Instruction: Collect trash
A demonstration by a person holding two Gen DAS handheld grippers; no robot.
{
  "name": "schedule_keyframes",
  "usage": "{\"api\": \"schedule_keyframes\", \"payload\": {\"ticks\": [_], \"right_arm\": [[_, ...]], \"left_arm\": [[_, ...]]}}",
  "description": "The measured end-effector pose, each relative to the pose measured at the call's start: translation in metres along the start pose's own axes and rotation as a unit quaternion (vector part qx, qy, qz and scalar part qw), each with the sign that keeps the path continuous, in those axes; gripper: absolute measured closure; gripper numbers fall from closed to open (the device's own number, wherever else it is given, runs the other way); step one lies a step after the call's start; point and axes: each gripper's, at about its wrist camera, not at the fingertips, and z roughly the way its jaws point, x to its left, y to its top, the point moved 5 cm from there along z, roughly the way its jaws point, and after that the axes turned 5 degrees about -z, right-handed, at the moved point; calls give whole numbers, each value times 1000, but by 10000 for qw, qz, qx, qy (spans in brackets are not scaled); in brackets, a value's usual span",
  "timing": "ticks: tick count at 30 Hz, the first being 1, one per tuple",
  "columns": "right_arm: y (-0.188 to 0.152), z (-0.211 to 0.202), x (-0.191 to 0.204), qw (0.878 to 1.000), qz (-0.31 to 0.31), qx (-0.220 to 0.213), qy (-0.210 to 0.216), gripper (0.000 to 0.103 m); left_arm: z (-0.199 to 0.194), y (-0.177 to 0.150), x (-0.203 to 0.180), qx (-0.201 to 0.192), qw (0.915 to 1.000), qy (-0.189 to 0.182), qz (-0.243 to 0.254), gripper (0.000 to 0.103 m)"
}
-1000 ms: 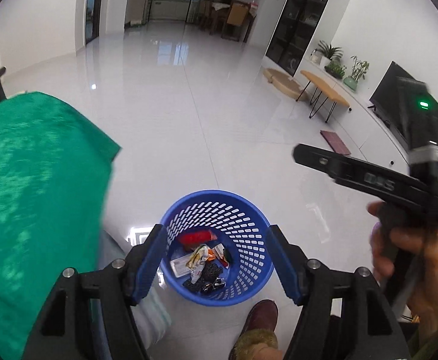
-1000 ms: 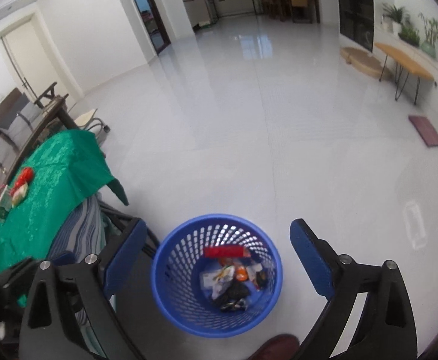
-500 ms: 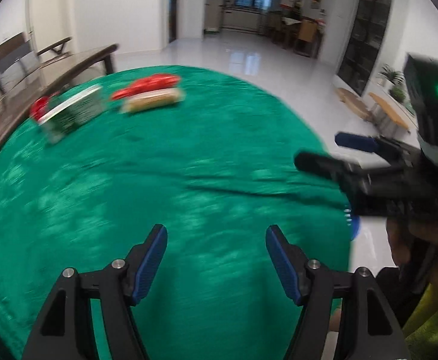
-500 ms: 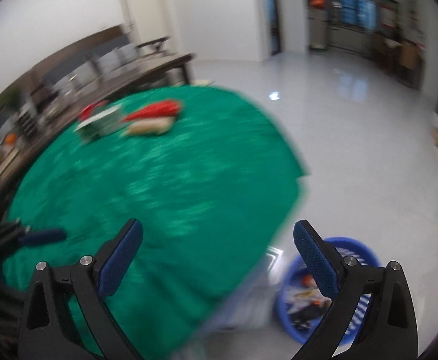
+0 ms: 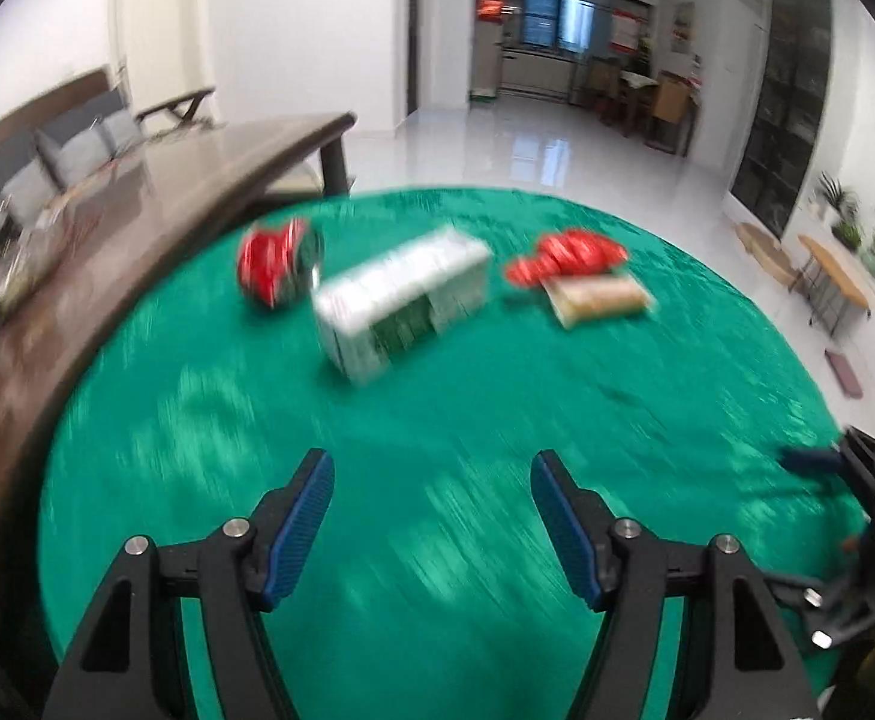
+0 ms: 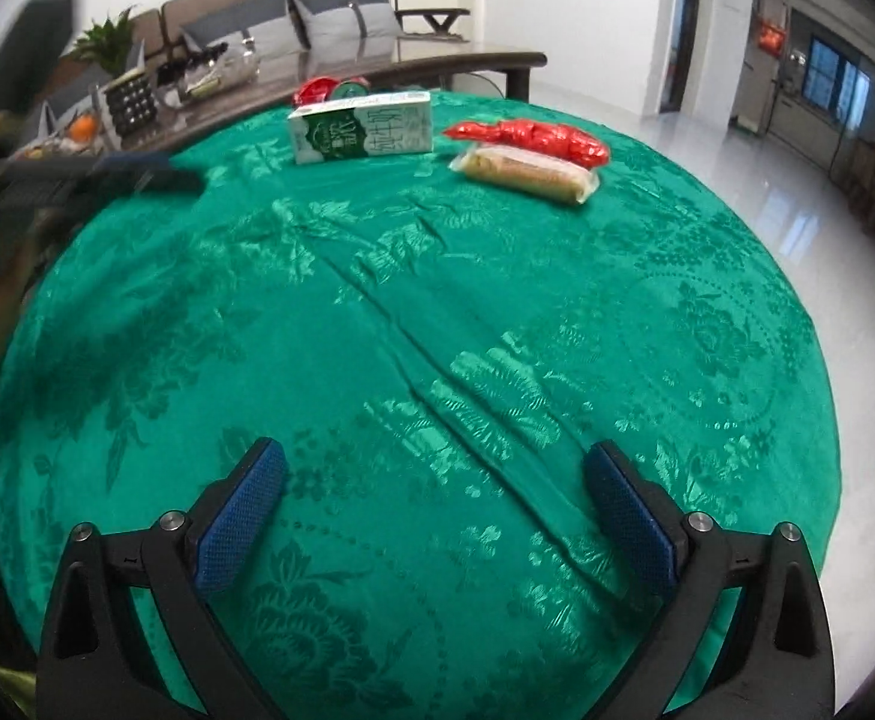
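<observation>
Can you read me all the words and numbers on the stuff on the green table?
Milk carton: big Chinese characters that look like "纯牛奶" (pure milk); the logo and small print on its green end are too small to read.
Red wrapper: no readable text.
Yellowish packet: no readable text.
Red can behind the carton: too hidden to read.
The left wrist view is too blurred to read anything.

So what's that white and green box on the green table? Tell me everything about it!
The white and green box looks like a paper drink carton, long and rectangular, lying on its side with printed characters on its face. It looks closed and not crushed. It rests on the green tablecloth at the far side of the table, with a red round thing close behind it and a red wrapper off to its right. No claw touches it.
</observation>
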Motion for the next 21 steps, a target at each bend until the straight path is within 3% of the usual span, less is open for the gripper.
{"api": "schedule_keyframes", "payload": {"ticks": [3, 8, 15, 18, 21], "right_arm": [[1, 2, 1, 9999, 87, 12, 107, 2], [1, 0, 0, 9996, 202, -60, 201, 2], [3, 2, 0, 9994, 233, -58, 256, 0], [3, 3, 1, 9995, 199, -32, 225, 0], [4, 4, 2, 9997, 168, -15, 195, 0]], "left_arm": [[21, 32, 8, -14, 9988, 11, 496, 30], [66, 67, 10, 300, 9900, 16, 1375, 30], [115, 69, 12, 866, 9831, -302, 1584, 30], [116, 64, 10, 883, 9841, -488, 1460, 31], [106, 60, 9, 765, 9878, -696, 1160, 63]]}}
